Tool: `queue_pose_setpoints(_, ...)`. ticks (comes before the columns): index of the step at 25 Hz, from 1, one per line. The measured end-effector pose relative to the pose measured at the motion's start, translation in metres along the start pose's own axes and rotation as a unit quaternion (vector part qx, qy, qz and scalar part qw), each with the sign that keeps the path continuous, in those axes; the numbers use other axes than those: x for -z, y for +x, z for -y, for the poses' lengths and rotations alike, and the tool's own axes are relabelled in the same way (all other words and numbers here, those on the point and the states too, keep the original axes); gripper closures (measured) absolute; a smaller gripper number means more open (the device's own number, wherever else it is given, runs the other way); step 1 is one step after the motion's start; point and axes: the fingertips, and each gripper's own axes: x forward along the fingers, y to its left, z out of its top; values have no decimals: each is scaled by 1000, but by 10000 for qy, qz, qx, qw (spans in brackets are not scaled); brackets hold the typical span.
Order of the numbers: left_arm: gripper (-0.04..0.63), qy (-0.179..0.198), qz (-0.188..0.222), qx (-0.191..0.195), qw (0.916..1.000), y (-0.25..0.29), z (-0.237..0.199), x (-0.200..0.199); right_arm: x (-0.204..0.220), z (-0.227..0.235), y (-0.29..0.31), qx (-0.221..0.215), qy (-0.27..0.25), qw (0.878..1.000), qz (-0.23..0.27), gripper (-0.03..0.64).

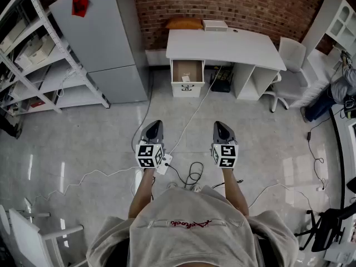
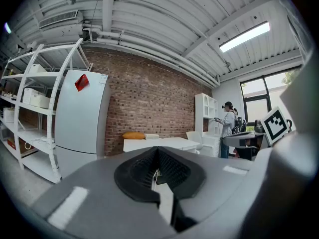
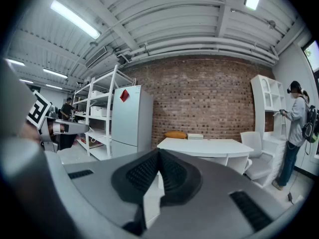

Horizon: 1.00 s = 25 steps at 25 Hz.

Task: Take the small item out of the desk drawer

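Currently my left gripper (image 1: pixel 155 125) and right gripper (image 1: pixel 221 125) are clenched, empty. Far ahead, the small item (image 1: pixel 186 78) lies in the open desk drawer (image 1: pixel 189 67); it looks light, so I'd pinch its edges.

The desk drawer (image 1: pixel 187 70) stands pulled open from the white desk (image 1: pixel 233 46), brown wood inside, with a small white item (image 1: pixel 186 78) lying by its front edge.

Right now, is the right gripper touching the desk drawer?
Apart. The head view shows the right gripper held over the floor, with a wide stretch of floor between it and the open desk drawer.
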Motion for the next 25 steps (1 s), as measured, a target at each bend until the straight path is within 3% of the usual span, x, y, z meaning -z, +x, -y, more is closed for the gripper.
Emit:
queue_pose_setpoints(16,588,74,-21,-58,10000,16,13,-6,2,24,1,-50,49,10000,56,606)
queue_pose_setpoints(25,588,-32,4,-221,9998,24,37,-5,9,42,0,-298,-9,9996,17,606)
